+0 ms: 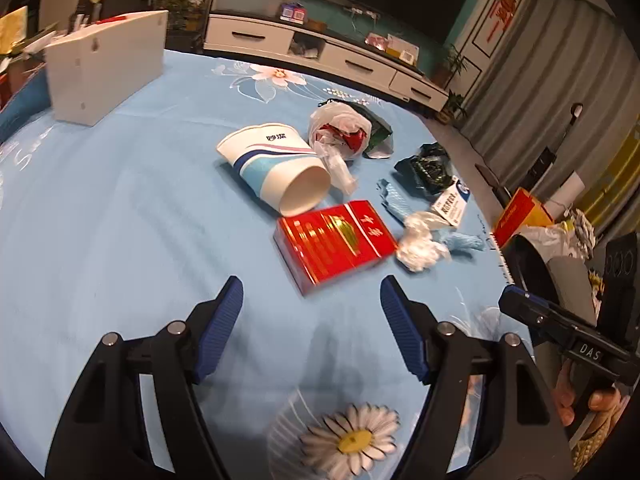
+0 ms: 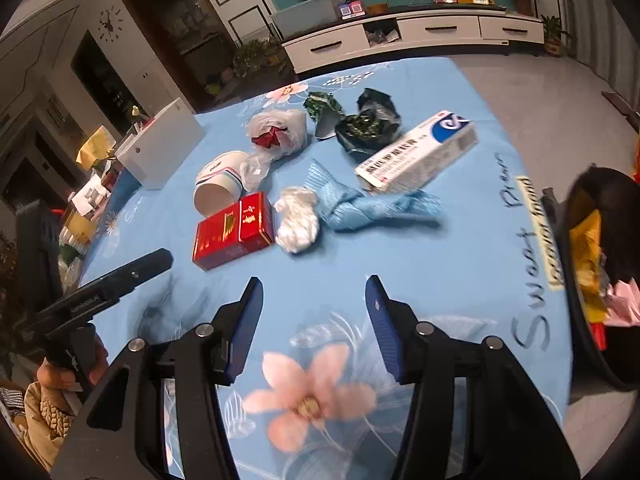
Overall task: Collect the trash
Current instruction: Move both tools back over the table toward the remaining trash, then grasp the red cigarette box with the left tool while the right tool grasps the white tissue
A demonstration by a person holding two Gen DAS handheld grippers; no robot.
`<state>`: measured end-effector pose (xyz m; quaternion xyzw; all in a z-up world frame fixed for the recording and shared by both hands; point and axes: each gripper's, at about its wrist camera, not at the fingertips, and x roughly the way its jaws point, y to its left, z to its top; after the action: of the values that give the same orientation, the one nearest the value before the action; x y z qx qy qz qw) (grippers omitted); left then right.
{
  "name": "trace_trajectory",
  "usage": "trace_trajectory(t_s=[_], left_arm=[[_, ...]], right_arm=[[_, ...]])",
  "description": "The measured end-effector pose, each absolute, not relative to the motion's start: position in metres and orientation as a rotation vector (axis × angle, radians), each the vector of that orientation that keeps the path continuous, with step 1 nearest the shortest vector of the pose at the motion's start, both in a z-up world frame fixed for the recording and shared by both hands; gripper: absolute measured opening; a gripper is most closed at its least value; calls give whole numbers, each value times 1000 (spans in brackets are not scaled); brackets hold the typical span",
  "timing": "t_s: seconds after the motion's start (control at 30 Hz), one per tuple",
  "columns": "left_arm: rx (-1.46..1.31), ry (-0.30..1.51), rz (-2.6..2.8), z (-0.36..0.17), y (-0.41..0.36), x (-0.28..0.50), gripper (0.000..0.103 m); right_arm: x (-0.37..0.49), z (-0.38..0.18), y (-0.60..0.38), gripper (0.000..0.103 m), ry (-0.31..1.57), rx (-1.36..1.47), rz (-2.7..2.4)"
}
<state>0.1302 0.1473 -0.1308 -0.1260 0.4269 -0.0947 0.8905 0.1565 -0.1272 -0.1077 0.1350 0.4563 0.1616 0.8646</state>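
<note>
Both my grippers hang open and empty over the blue floral tablecloth (image 1: 120,208): my left gripper (image 1: 312,292) just short of the red cigarette pack (image 1: 334,246), my right gripper (image 2: 314,292) nearer the crumpled white plastic (image 2: 298,218), beside the tipped paper cup (image 1: 276,168) and medicine box (image 2: 418,154)

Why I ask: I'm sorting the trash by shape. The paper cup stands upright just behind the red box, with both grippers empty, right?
Not quite. The paper cup lies on its side, its open mouth toward the red box, as the left wrist view shows. The rest holds: it is just behind the box, and the left gripper and right gripper are empty.
</note>
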Motion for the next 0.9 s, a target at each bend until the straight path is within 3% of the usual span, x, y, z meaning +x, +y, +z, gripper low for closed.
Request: trace_trajectory(t_s=[0.5,0.57,0.63,0.9], left_arm=[[-41,926,-430,-148,123,193,75],[-21,932,-450,-151,121,195,75],[-5,931,-468,-152,118,196,75],[23,948,-533,-156,104,188,75]], right_arm=[[220,-139,-88,52,1010,268,322],[224,-141,-85,48,1013,262,315],[226,-144,-83,36,1020,248,307],[217,-141,-86,25,999,218,283]])
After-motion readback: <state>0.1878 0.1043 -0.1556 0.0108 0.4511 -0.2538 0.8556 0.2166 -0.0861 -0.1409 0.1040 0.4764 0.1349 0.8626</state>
